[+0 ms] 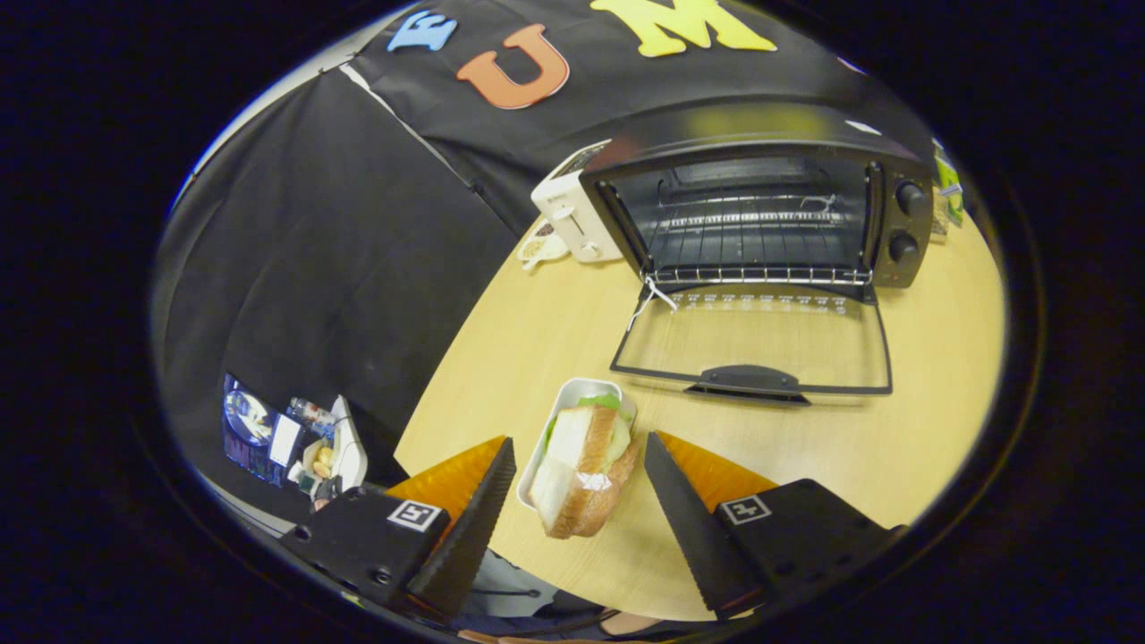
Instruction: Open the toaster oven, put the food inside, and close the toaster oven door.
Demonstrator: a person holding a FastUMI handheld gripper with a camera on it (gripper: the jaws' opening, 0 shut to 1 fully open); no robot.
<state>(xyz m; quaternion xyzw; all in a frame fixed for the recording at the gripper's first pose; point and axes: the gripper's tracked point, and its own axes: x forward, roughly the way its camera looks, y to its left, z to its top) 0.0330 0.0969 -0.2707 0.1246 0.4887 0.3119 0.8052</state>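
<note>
Two fingers of my tool stand wide apart and grip nothing, angled down over the near edge of the table with their serrated inner faces turned toward each other; between them sits the sandwich, thick white bread with a browned crust and green leaves showing, a patch of clear film glinting on it, touching neither finger; it lies tilted in a small white tray with rounded corners, overhanging the tray's near end; beyond the fingers the toaster oven stands open, a dark metal box with a wire rack across its cavity and two round knobs stacked on its right panel; its glass door lies flat on the pale wood-grain table, dark handle toward me, and a white cord hangs at the door's left hinge; just left of the oven I see a white pop-up toaster with a small dish in front of it.
</note>
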